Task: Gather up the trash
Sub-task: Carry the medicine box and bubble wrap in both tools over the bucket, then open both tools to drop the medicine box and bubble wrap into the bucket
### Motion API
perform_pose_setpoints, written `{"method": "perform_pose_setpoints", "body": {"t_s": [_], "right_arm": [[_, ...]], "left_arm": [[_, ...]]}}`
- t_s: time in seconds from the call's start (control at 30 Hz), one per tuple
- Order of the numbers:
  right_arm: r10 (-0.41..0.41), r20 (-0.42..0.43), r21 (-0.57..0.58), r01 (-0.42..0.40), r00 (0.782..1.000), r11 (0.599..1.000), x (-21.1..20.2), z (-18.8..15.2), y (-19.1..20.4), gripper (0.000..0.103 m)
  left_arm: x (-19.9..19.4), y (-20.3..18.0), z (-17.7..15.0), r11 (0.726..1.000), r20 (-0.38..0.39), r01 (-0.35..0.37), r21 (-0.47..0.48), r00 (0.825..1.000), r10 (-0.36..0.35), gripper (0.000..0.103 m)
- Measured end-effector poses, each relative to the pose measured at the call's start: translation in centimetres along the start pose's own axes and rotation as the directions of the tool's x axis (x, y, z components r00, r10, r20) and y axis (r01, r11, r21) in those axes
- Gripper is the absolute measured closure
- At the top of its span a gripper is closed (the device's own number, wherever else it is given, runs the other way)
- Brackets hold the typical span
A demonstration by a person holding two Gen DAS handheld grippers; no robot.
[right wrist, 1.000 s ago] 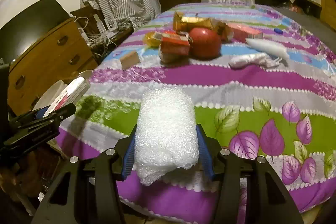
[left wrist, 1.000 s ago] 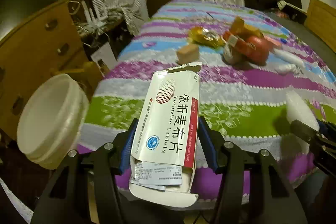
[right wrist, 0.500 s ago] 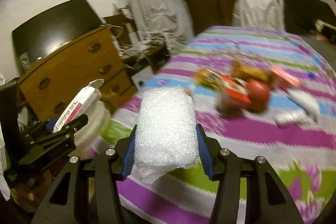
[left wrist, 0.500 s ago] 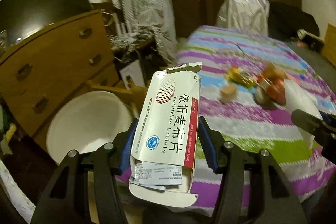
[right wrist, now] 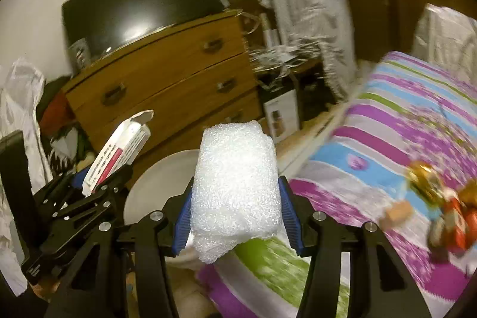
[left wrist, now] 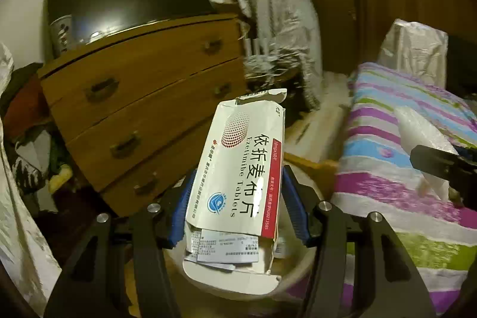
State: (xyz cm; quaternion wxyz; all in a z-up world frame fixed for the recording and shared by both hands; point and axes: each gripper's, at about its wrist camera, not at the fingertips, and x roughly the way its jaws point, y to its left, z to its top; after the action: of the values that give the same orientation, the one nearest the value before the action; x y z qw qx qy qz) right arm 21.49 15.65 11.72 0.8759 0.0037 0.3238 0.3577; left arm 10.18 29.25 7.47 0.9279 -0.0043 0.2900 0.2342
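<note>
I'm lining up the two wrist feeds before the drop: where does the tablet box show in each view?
Left wrist: the tablet box stands centre frame, clamped between the left gripper pads, open end toward the camera.
Right wrist: the same box is at left of centre, tilted, held in the left gripper.
Shared landmark: the wooden chest of drawers, behind the box in both.

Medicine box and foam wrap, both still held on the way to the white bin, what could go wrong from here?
1. The medicine box in the left gripper is torn open at its near end, with leaflets poking out; they may slip out before the white bin.
2. The foam wrap in the right gripper looks light and could drift past the bin's rim.
3. The grippers are close together and might knock.
</note>
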Motion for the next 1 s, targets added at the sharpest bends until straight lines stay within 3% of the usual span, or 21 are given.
{"method": "perform_pose_setpoints", "body": {"t_s": [0.2,0.4,0.93,1.0], "right_arm": [[0.035,-0.078,-0.057,-0.04,0.996,0.998,6.0,2.7,3.9,0.05],[0.042,-0.138,-0.092,-0.055,0.99,0.994,9.9,3.0,6.3,0.05],[0.064,-0.176,-0.117,-0.085,0.982,0.989,12.3,2.6,7.2,0.049],[0.07,-0.184,-0.118,-0.093,0.98,0.989,12.6,2.7,7.3,0.037]], "left_arm": [[2.9,3.4,0.0,0.999,-0.052,-0.038,-0.019,0.998,0.037,0.049],[5.0,4.4,-1.2,0.999,-0.094,-0.044,-0.02,0.995,0.042,0.049],[7.4,5.7,-1.9,0.998,-0.136,-0.046,-0.038,0.99,0.04,0.048],[7.8,6.0,-1.9,0.998,-0.143,-0.044,-0.049,0.989,0.037,0.043]]}}
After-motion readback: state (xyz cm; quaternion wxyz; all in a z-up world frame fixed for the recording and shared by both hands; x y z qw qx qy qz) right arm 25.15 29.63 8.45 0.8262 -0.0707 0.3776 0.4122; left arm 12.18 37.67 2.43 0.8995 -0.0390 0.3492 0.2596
